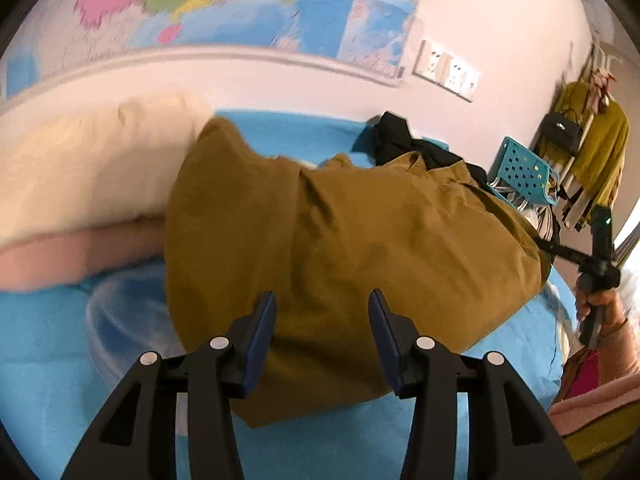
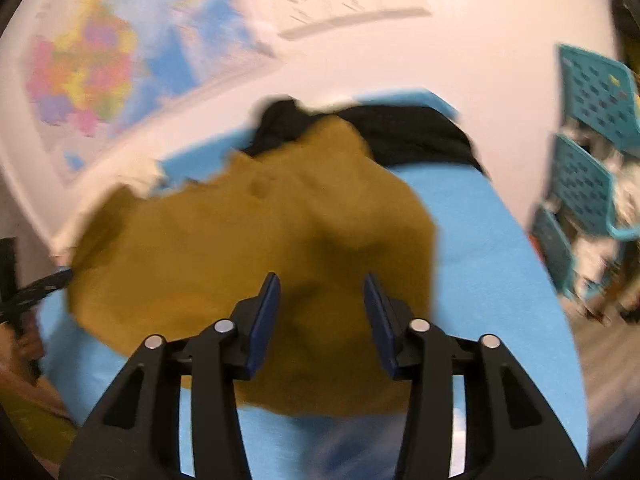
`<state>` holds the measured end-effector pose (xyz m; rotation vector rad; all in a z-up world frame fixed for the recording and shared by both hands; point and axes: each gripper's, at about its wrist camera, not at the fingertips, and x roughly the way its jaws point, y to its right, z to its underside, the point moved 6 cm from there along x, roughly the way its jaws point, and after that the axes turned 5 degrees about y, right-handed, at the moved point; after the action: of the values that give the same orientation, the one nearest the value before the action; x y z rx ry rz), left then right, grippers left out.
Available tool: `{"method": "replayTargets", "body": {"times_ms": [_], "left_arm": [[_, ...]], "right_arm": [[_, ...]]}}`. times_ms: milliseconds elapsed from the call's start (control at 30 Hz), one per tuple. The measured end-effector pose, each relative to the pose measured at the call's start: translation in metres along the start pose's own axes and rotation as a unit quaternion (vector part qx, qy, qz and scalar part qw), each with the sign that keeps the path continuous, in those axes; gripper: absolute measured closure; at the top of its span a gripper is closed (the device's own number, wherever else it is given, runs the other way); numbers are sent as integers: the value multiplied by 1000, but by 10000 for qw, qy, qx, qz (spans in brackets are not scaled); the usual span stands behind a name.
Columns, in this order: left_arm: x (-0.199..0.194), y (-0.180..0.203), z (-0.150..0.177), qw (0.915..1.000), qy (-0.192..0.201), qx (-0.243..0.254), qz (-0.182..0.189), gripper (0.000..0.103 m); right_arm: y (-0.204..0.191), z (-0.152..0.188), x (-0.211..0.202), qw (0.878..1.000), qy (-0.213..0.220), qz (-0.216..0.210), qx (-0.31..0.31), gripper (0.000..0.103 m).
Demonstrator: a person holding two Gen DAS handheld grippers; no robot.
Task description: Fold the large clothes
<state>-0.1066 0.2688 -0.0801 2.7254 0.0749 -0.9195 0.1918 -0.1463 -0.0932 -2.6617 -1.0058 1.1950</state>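
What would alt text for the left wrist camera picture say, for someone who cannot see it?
A mustard-brown garment lies crumpled on a blue bed sheet, with the left gripper open just above its near edge. A cream pillow lies to the left, dark clothes lie behind, and a colourful map hangs on the wall.

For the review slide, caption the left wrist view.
Open left claw over a mustard garment heaped on a blue bed.
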Motion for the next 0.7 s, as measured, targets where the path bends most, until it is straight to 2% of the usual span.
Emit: {"method": "replayTargets", "body": {"times_ms": [67,167,267,333,433,533,700], "left_arm": [[12,-3,6,9999,-125,-8,-43,58],[22,-4,12,9997,-205,-63,-89,57],[17,-4,10,9998,-178,-74,-110,57],[10,-2,8,9999,-98,-69,-123,57],[-3,5,4,9997,82,76,-212,55],[-8,8,6,9989,92,178,-426,51],[-15,5,14,9990,88,70,-437,51]], "right_arm": [[-2,1,4,10000,-26,43,-34,72],[-17,-3,-3,9990,62,279,-345,62],[-43,-14,-23,9965,417,182,-696,61],[-66,-21,-35,9934,626,-103,-953,57],[-114,-21,-38,9830,690,-641,-1577,50],[-166,-7,-25,9661,460,-1202,-2238,43],[-225,26,3,9371,71,-1550,-3127,38]]}}
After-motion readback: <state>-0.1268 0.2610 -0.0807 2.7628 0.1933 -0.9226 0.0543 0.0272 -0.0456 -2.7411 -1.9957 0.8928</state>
